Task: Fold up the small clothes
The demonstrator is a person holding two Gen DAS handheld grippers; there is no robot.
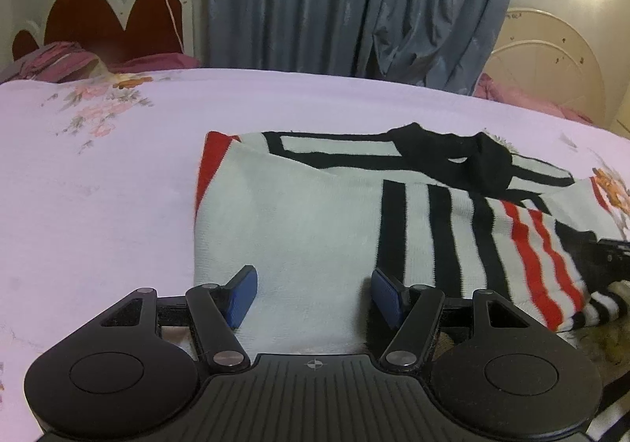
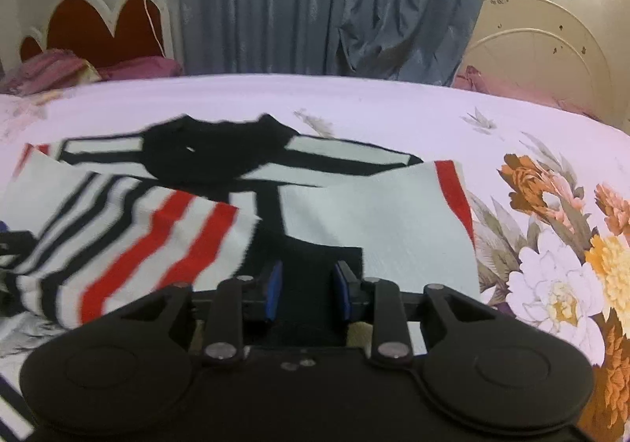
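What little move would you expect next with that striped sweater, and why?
Probably the left gripper closes on the sweater hem below it. Its jaws stand apart over the white fabric, both sides look folded inward, and the right gripper seems already narrowed on the dark hem, so lifting the bottom toward the collar likely follows.

We note the left tool point(image 1: 313, 296) open over a folded white knit sweater with black and red stripes point(image 1: 315, 221) on the pale floral bedsheet point(image 1: 98, 206).
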